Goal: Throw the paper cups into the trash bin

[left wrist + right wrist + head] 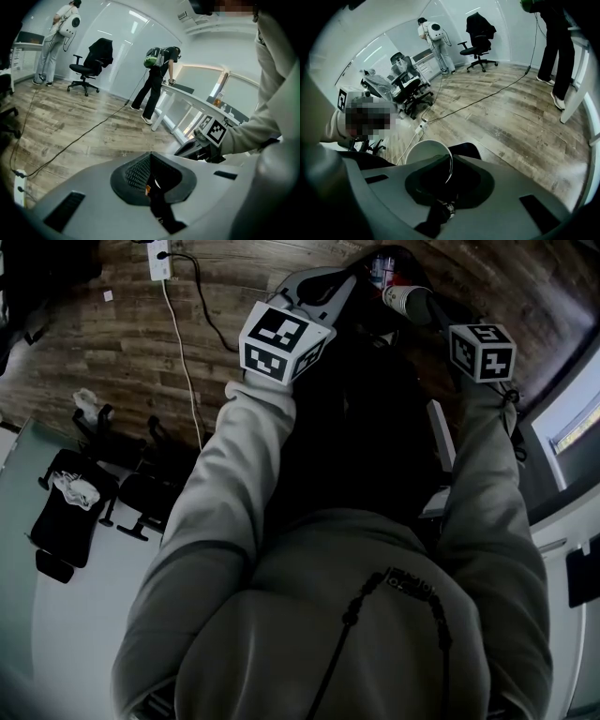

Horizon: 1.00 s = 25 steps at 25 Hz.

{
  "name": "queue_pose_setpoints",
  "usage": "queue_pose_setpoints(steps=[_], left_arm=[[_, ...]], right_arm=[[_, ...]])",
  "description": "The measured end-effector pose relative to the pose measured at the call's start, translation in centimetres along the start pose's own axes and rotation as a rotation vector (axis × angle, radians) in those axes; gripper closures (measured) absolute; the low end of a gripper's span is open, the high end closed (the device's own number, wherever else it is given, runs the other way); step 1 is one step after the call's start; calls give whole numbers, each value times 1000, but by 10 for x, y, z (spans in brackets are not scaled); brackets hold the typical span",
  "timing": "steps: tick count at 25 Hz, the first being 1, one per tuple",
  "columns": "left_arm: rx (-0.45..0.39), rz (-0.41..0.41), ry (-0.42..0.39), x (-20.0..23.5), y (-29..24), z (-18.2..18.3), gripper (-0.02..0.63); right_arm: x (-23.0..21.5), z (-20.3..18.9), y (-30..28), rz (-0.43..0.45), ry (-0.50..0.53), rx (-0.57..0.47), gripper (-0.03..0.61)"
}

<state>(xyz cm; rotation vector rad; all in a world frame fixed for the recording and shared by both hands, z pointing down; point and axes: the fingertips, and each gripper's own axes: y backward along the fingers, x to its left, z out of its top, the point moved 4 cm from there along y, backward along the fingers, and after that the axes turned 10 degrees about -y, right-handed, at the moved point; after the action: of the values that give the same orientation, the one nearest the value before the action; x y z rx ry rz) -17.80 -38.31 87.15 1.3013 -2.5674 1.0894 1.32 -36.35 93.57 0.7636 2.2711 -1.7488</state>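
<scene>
A white paper cup (425,155) sits mouth-up in my right gripper (447,174), whose jaws are shut on its rim. From the head view the same cup (405,299) is held out in front of my body by the right gripper (419,302). Just past it lies a dark opening with red and blue litter, seemingly the trash bin (384,268). My left gripper (349,285) is raised beside it. Its jaws (150,185) look shut with no cup between them. The right gripper's marker cube (216,131) shows in the left gripper view.
A power strip (159,259) and white cable (184,362) lie on the wooden floor. Office chairs (75,502) stand to my left, a white table (562,521) to my right. Two people (157,79) (55,37) and a chair (91,61) stand farther off.
</scene>
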Motion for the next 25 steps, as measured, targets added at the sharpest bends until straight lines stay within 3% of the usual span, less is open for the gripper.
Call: queue_pose_setpoints(steps=[7,9,12,18,23,25], left_arm=[[-13,19,9,0,1,7,615],[-22,26,12,1,8,14,615],[-27,24,35,-6,28,27,615],[-46,60,107,-50,91,65,615],[-54,0,55,-88,149,115,589],[-59,8,25,-93,174,137,589]], right_arm=[[1,-5,-6,22,-1,35,541],[2,-3,0,9,-8,37,500],[5,4,22,15,-59,27,491],[30,31,117,13,-43,-13,489],[72,63,211,16,-22,-87,441],[90,75,245,10,-8,-125,389]])
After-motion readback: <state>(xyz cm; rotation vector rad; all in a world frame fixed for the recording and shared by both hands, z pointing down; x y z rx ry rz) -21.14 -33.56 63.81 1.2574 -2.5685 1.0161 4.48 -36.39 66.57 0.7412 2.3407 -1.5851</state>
